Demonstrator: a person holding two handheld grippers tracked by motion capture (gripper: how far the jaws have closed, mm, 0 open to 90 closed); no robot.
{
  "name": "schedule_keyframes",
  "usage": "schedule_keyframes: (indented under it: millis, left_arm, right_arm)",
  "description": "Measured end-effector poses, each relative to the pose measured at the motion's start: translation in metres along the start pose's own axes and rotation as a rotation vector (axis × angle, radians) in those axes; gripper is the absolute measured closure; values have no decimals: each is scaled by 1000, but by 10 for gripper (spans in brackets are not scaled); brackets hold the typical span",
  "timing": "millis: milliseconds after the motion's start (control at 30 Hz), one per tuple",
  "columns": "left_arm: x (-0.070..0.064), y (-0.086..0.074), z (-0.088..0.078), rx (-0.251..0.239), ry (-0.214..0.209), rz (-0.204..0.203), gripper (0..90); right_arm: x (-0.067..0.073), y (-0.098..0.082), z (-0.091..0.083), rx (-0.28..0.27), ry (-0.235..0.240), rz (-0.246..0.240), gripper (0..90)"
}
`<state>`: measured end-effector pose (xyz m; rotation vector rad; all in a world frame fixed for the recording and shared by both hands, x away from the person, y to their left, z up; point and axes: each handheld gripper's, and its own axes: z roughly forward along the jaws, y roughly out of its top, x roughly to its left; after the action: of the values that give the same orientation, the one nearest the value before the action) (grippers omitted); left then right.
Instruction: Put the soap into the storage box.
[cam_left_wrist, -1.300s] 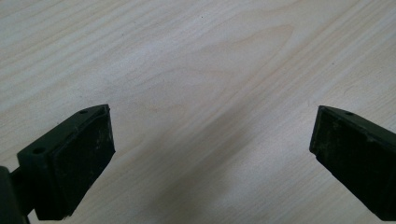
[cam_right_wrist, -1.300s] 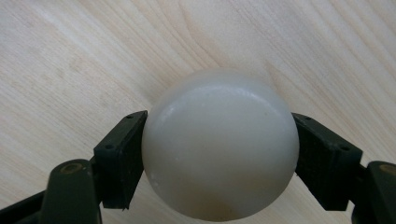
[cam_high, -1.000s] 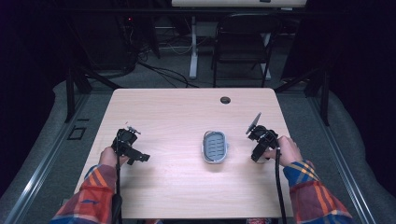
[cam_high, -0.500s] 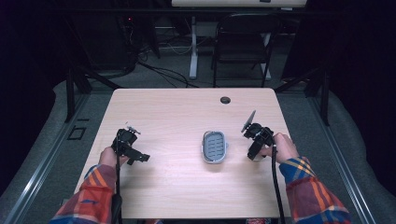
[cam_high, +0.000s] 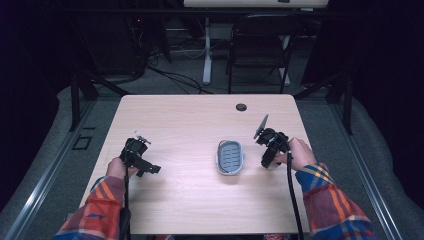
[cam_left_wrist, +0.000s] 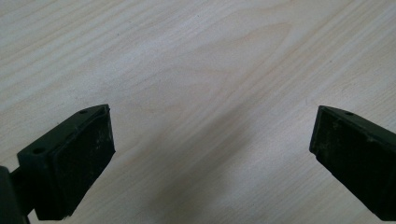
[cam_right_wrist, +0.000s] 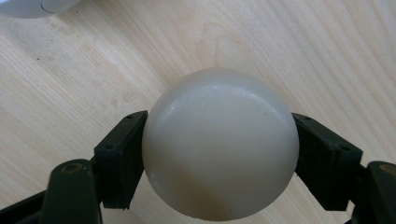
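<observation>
The right gripper (cam_right_wrist: 219, 154) clamps a white ball (cam_right_wrist: 220, 142), seen close in its own view; the left gripper (cam_left_wrist: 212, 154) gapes wide over bare table (cam_left_wrist: 196, 60). From above, an oval grey dish (cam_high: 230, 157) lies between them, long axis near to far.

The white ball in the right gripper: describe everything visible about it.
The ball is a smooth, off-white sphere, slightly glossy, looking like plastic or soap, with a faint brownish tint low on its front. The right gripper clamps it from both sides, a black jaw pressed against each flank. It sits over the pale wooden table; whether it touches the wood cannot be told.
</observation>
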<state>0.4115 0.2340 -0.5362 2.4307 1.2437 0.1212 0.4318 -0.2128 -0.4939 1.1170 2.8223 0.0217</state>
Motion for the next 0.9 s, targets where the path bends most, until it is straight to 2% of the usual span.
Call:
schedule_keyframes:
  millis: [33,200,467,500,900]
  left_arm:
    - [0,0,0,-1,0,0,0]
    - [-1,1,1,2,-1,-1,0]
    - [0,1,1,3,-1,4,0]
    - [0,0,1,1,-3,-1,0]
    - [0,0,1,2,-4,3,0]
  right_arm:
    - [1,0,0,-16,3,11,246]
    - [1,5,-5,2,-4,-7,246]
    - [3,11,-11,-21,-6,-10,246]
    - [2,13,-14,-5,-10,-20,246]
    - [6,22,-24,-21,-12,-36,246]
